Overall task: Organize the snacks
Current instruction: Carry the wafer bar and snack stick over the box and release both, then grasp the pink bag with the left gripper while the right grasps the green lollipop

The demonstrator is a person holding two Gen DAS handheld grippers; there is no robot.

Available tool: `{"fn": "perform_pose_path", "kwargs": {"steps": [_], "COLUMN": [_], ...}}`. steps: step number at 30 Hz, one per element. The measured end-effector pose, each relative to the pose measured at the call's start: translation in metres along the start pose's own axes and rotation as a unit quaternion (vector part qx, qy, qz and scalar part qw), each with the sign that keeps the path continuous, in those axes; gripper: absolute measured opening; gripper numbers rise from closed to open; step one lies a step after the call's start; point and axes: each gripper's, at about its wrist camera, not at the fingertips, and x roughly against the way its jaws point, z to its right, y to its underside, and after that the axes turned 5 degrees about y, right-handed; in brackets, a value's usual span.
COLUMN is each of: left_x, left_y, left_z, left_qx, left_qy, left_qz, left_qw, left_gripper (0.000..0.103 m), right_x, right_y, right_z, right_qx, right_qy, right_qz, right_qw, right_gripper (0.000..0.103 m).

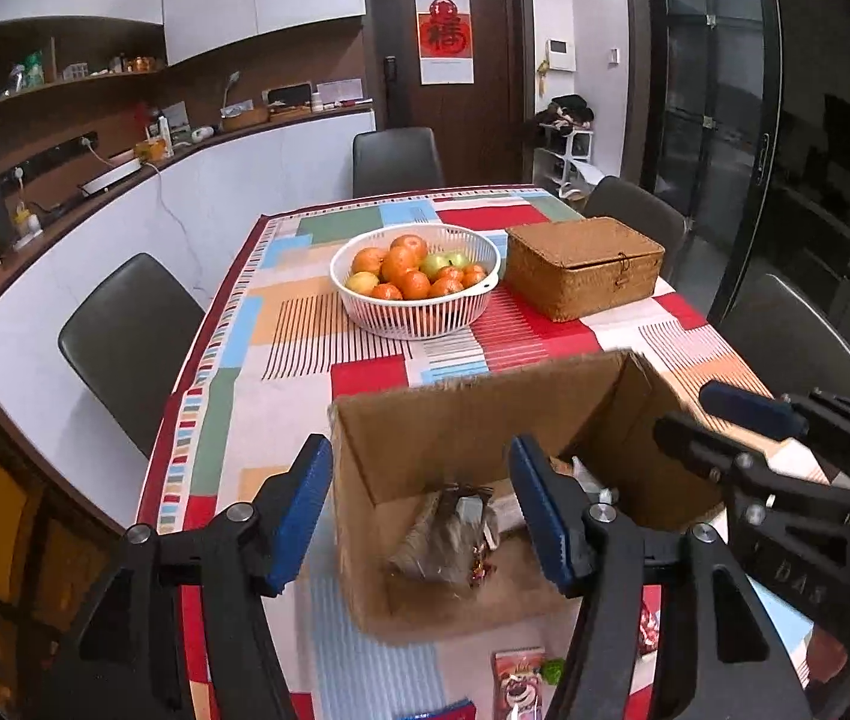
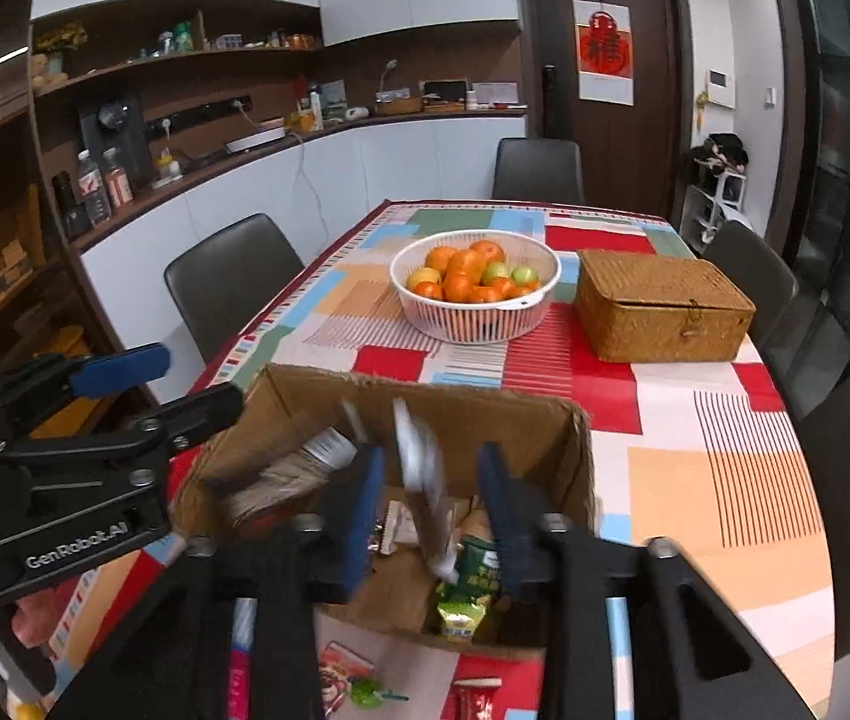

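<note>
An open cardboard box [image 1: 461, 420] [image 2: 485, 414] stands on the table's near part with several snack packets inside, among them a crinkled clear packet [image 1: 443, 534] and a green packet [image 2: 473, 564]. My left gripper [image 1: 419, 516] is open and empty, its jaws straddling the box's near-left wall. My right gripper [image 2: 434, 510] is open above the box; a blurred white-grey packet [image 2: 425, 474] hangs between its jaws, touching neither. More snack packets [image 1: 518, 684] [image 2: 341, 678] lie on the cloth before the box. Each gripper shows in the other's view, the right [image 1: 719, 414] and the left [image 2: 179, 384].
A white basket of oranges and apples [image 1: 416, 282] [image 2: 476, 285] stands mid-table. A shut wicker box [image 1: 584, 267] [image 2: 662, 306] sits to its right. Dark chairs [image 1: 125, 342] [image 2: 227, 282] ring the table with the patchwork cloth [image 1: 293, 324]. A counter runs along the left wall.
</note>
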Motion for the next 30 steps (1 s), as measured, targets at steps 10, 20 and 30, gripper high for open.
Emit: {"fn": "perform_pose_path", "kwargs": {"steps": [10, 20, 30], "left_x": [0.049, 0.083, 0.083], "left_y": [0.042, 0.084, 0.136], "left_z": [0.008, 0.016, 0.015], "left_qx": [-0.008, 0.0, 0.025], "left_qy": [-0.005, 0.012, 0.017], "left_qz": [0.023, 0.026, -0.009], "left_qw": [0.9997, 0.9996, 0.9995], "left_gripper": [0.063, 0.065, 0.067], "right_x": [0.037, 0.071, 0.077], "right_y": [0.036, 0.079, 0.121], "right_z": [-0.012, -0.029, -0.038], "right_qx": [0.019, 0.021, 0.015], "right_qy": [0.006, -0.025, -0.035], "right_qz": [0.031, 0.041, 0.017], "right_qw": [0.999, 0.999, 0.999], "right_gripper": [0.038, 0.038, 0.041]}}
